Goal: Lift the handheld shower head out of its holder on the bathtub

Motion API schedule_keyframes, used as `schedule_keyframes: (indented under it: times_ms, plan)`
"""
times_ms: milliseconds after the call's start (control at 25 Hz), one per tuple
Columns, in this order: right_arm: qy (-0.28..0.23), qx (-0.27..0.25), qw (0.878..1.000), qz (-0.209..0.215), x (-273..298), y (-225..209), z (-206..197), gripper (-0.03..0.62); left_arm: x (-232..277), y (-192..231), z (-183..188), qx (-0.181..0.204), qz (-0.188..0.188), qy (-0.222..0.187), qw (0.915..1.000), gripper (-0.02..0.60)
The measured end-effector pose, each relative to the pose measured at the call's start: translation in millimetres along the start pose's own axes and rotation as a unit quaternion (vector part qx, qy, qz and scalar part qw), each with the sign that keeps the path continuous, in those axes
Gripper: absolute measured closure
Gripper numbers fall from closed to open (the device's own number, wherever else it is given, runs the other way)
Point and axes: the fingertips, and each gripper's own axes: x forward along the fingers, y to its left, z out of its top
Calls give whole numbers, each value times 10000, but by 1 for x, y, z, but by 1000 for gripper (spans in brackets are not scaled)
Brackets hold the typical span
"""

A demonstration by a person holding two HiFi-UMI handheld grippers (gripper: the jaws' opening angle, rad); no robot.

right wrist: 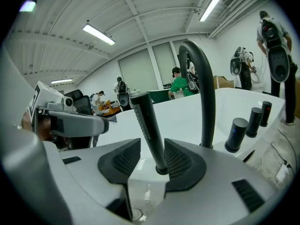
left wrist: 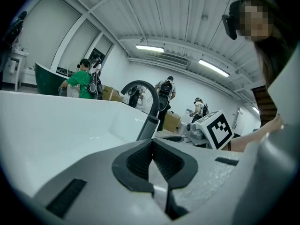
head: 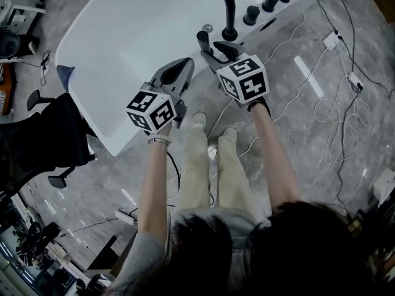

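The shower head [right wrist: 146,121] stands upright in its holder [right wrist: 161,170] on the bathtub [head: 83,94] rim, just beside the curved spout [right wrist: 207,93]. My right gripper [right wrist: 151,159] has its jaws apart with the handle between them, not yet clamped. I judge this the approach to the grasp: next I close, then lift straight up. My left gripper [left wrist: 152,146], further from the spout, has its jaws together on nothing. I can't make out the hose or how deep the holder is.

Test lab: bathtub [head: 123,36], floor cables [head: 338,128], strip lights [left wrist: 150,47].
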Motion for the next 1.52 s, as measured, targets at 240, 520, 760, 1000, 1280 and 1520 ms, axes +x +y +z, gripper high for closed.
schedule_keyframes:
  times_ms: [240,520,760,1000,1280,1520]
  plan:
    - [63,-6,9999,95,19,-2,-6,441,8,11,-4,-84,73,36,9999,577]
    - [83,11,10000,50,40,-4,-9,433,8,24,-11,-181,176,65,9997,577]
    - [132,37,9999,-67,49,-9,-13,434,8,33,-12,-237,246,51,9994,577]
    - [247,-178,9993,-222,50,-12,-14,449,8,35,-14,-256,245,53,9994,577]
    - [225,-174,9983,-507,38,-10,-11,456,2,27,-11,-245,190,24,9995,577]
    - [119,-193,9981,-573,21,0,7,457,-9,17,-3,-249,167,-41,9995,577]
